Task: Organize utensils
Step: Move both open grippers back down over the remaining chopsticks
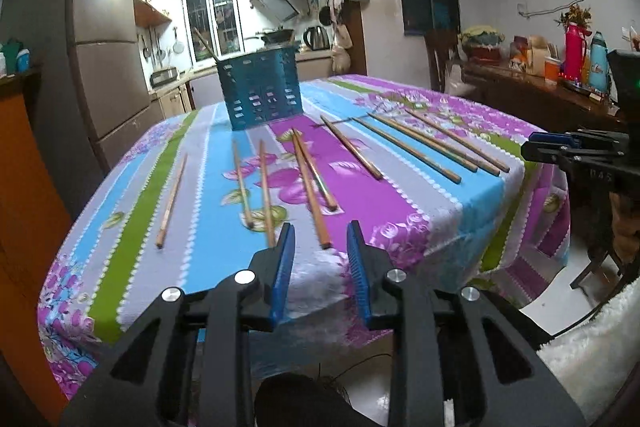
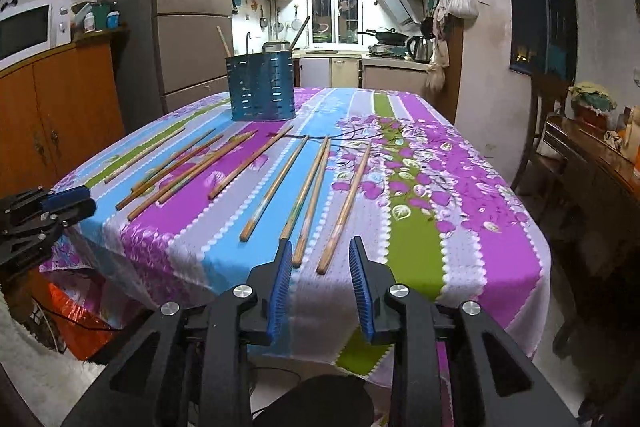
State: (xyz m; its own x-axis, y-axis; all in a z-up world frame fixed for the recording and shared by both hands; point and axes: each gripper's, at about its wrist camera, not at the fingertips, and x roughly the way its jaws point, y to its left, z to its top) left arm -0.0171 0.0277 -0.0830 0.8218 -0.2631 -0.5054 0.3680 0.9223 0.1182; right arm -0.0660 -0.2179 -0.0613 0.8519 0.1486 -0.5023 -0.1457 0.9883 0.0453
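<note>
Several wooden chopsticks (image 1: 310, 183) lie side by side across a flowered tablecloth (image 1: 400, 203), their near ends towards the table's front edge. Behind them stands a blue perforated utensil holder (image 1: 260, 91) with a stick or two leaning in it. My left gripper (image 1: 320, 231) hovers open at the front edge, nothing between its blue pads. In the right wrist view, the chopsticks (image 2: 308, 195) and the holder (image 2: 262, 89) show again. My right gripper (image 2: 320, 245) is open just short of two stick ends. The other gripper shows at each view's side (image 1: 532, 147) (image 2: 76, 203).
A fridge (image 2: 192, 7) and an orange cabinet (image 2: 60, 107) with a microwave stand to the left. A dark sideboard (image 1: 532, 95) with bottles and a chair (image 2: 560, 155) stand to the right. The kitchen counter lies behind the table.
</note>
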